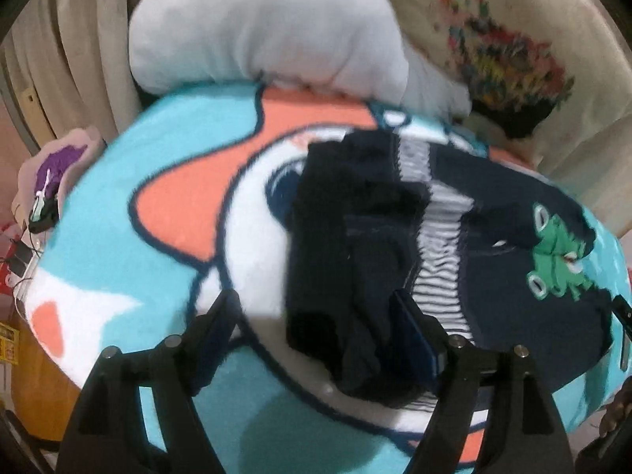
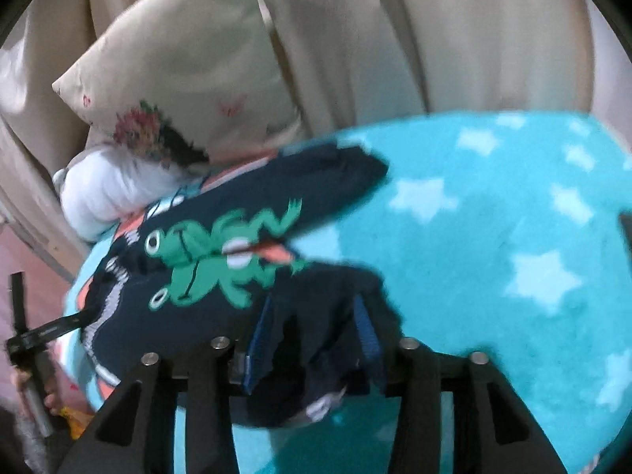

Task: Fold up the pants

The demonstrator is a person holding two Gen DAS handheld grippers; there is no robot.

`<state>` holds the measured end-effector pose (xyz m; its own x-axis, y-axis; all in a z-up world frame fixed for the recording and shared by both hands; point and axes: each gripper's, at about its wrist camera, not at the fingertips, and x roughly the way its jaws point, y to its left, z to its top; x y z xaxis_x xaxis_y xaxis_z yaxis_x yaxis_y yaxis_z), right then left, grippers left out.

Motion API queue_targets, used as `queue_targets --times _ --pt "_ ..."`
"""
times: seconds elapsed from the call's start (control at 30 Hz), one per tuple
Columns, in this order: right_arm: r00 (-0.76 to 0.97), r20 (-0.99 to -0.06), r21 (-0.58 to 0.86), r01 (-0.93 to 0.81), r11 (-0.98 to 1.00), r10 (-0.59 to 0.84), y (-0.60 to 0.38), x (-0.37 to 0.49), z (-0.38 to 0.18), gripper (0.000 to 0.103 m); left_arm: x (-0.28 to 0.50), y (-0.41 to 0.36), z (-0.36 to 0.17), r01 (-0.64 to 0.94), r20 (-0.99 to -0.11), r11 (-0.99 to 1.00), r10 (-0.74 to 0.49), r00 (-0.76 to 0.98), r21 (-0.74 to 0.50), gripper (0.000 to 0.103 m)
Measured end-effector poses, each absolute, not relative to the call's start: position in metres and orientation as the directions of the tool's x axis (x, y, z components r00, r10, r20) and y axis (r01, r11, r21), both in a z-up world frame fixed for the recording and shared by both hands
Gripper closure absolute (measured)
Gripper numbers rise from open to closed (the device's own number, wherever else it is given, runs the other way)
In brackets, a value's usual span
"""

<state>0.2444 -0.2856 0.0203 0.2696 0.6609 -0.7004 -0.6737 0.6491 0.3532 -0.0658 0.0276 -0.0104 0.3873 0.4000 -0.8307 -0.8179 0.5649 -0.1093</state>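
Small navy pants (image 1: 513, 260) with a green frog print (image 1: 553, 252) and a striped lining lie on a turquoise blanket (image 1: 118, 181). One leg (image 1: 347, 260) is bunched and folded over between my left gripper's fingers. My left gripper (image 1: 316, 316) is open around that leg. In the right wrist view the pants (image 2: 205, 268) lie to the left, frog (image 2: 205, 260) up. My right gripper (image 2: 312, 331) has navy cloth bunched between its blue pads (image 2: 365, 328); the jaws look partly closed on it. The other gripper (image 2: 43, 331) shows at the left edge.
The blanket (image 2: 493, 237) with white stars covers a bed. A white pillow (image 1: 260, 27) and a cream floral pillow (image 2: 177, 79) lie at the far side, before beige curtains (image 2: 434, 39). Clutter and cables (image 1: 23, 245) sit off the bed's left edge.
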Motion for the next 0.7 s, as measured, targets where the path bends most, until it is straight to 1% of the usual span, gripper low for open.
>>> queue_targets --times 0.07,0.17,0.23,0.3,0.37,0.4,0.43,0.47,0.5,0.53,0.6,0.63,0.7 --pt "0.15 -0.684 0.438 -0.697 0.567 0.714 -0.257 0.246 0.027 0.053 -0.064 0.018 -0.002 -0.809 -0.809 0.572 0.409 0.423 -0.134 0.025" --pt "-0.033 -0.667 0.536 -0.715 0.449 0.744 -0.204 0.242 0.023 0.053 -0.055 0.005 0.007 -0.788 -0.789 0.597 0.407 0.46 -0.151 0.025" --pt "-0.108 -0.645 0.588 -0.702 0.402 0.756 -0.173 0.24 0.017 0.053 -0.049 -0.003 0.008 -0.783 -0.782 0.606 0.416 0.463 -0.141 0.025" --pt "-0.221 -0.616 0.67 -0.651 0.356 0.756 -0.139 0.244 0.003 0.053 -0.046 -0.008 0.01 -0.778 -0.78 0.614 0.418 0.466 -0.136 0.025" --pt "-0.309 -0.59 0.752 -0.546 0.369 0.746 -0.112 0.257 -0.025 0.053 -0.045 -0.009 0.012 -0.772 -0.779 0.618 0.408 0.477 -0.149 0.025" --pt "-0.309 -0.604 0.752 -0.526 0.397 0.734 -0.107 0.261 -0.034 0.054 -0.046 -0.011 0.012 -0.771 -0.778 0.618 0.406 0.479 -0.153 0.025" --pt "-0.298 -0.603 0.76 -0.497 0.418 0.74 -0.106 0.266 -0.042 0.06 -0.046 -0.013 0.013 -0.77 -0.777 0.619 0.406 0.48 -0.152 0.025" --pt "-0.296 -0.573 0.789 -0.452 0.417 0.764 -0.111 0.271 -0.046 0.06 -0.048 -0.015 0.013 -0.771 -0.776 0.619 0.411 0.479 -0.148 0.025" --pt "-0.282 -0.576 0.786 -0.447 0.426 0.767 -0.117 0.271 -0.044 0.06 -0.05 -0.016 0.014 -0.774 -0.773 0.618 0.421 0.475 -0.139 0.025" --pt "-0.235 -0.6 0.759 -0.468 0.452 0.764 -0.126 0.27 -0.039 0.06 -0.052 -0.017 0.014 -0.777 -0.77 0.616 0.43 0.471 -0.132 0.024" --pt "-0.101 -0.677 0.65 -0.547 0.528 0.729 -0.149 0.263 -0.025 0.059 -0.054 -0.016 0.011 -0.785 -0.763 0.611 0.456 0.458 -0.106 0.023" --pt "-0.048 -0.701 0.603 -0.572 0.556 0.712 -0.164 0.259 -0.019 0.055 -0.054 -0.016 0.01 -0.788 -0.758 0.609 0.469 0.453 -0.094 0.023" --pt "0.0 -0.711 0.566 -0.593 0.572 0.703 -0.186 0.255 -0.014 0.053 -0.054 -0.017 0.008 -0.797 -0.746 0.602 0.506 0.433 -0.054 0.023"
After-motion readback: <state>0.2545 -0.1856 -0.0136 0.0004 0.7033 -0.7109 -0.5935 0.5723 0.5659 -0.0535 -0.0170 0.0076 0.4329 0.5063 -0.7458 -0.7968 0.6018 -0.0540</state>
